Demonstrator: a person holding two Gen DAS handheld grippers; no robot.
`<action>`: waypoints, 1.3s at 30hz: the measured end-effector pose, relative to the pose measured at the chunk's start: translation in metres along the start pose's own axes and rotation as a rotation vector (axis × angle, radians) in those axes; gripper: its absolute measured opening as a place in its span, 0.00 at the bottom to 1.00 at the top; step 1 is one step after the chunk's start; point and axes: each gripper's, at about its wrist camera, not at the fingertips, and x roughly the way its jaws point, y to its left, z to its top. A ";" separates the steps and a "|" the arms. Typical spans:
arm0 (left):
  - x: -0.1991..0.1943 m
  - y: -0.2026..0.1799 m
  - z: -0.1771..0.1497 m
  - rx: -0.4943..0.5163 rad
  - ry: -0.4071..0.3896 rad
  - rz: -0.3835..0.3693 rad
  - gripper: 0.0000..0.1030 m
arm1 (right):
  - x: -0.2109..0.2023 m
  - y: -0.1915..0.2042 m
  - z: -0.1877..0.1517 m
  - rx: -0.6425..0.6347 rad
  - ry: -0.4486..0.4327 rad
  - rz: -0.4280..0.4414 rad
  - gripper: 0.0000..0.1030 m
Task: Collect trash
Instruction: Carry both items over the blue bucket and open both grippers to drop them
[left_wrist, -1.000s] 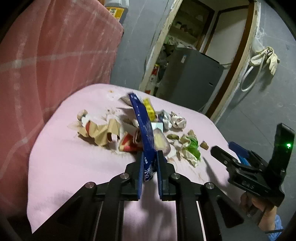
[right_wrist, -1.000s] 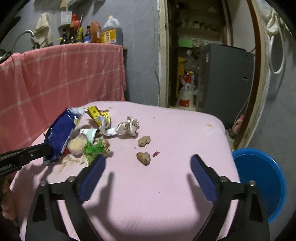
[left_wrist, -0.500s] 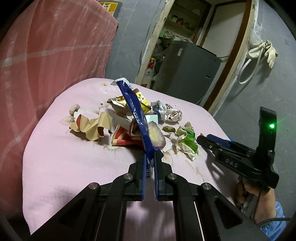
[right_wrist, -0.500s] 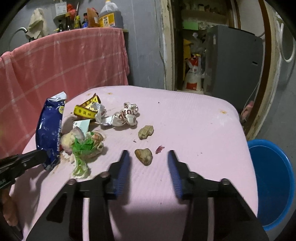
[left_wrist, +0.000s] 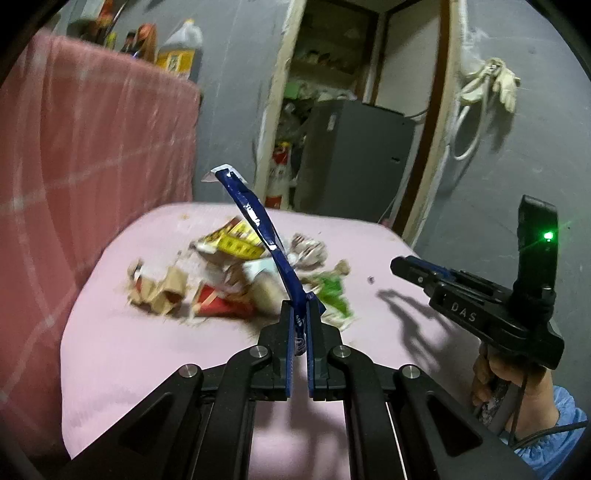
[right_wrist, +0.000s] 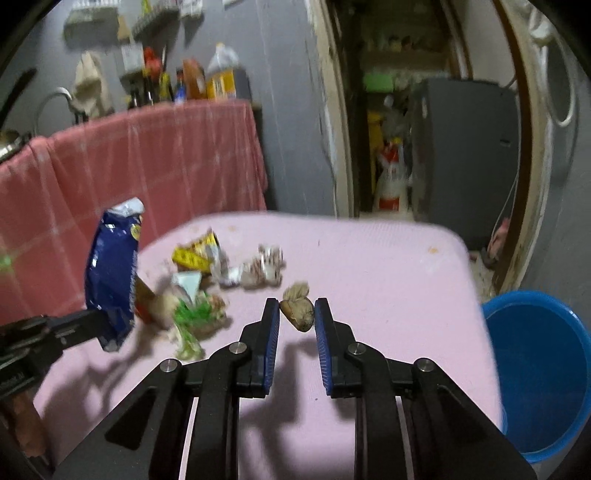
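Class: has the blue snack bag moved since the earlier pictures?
Yes. The blue snack bag, clamped in the left claw, has lifted off the pink tablecloth; its top now shows against the red cloth behind.

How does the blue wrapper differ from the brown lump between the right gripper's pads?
The blue wrapper is flat, shiny and large; the brown lump is small, rounded and dull. The wrapper stands upright, lifted above the pink cloth, pinched at its lower end by the shut left gripper. The lump sits low between the pads of the right gripper, whose jaws are closing on it. Both are trash from the same table.
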 end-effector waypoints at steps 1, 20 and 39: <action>-0.001 -0.005 0.002 0.011 -0.015 -0.002 0.04 | -0.007 -0.002 0.001 0.002 -0.031 -0.004 0.17; 0.043 -0.138 0.048 0.206 -0.216 -0.219 0.04 | -0.132 -0.064 0.005 0.007 -0.502 -0.384 0.17; 0.185 -0.229 0.062 0.212 0.132 -0.397 0.04 | -0.129 -0.174 -0.044 0.330 -0.332 -0.480 0.17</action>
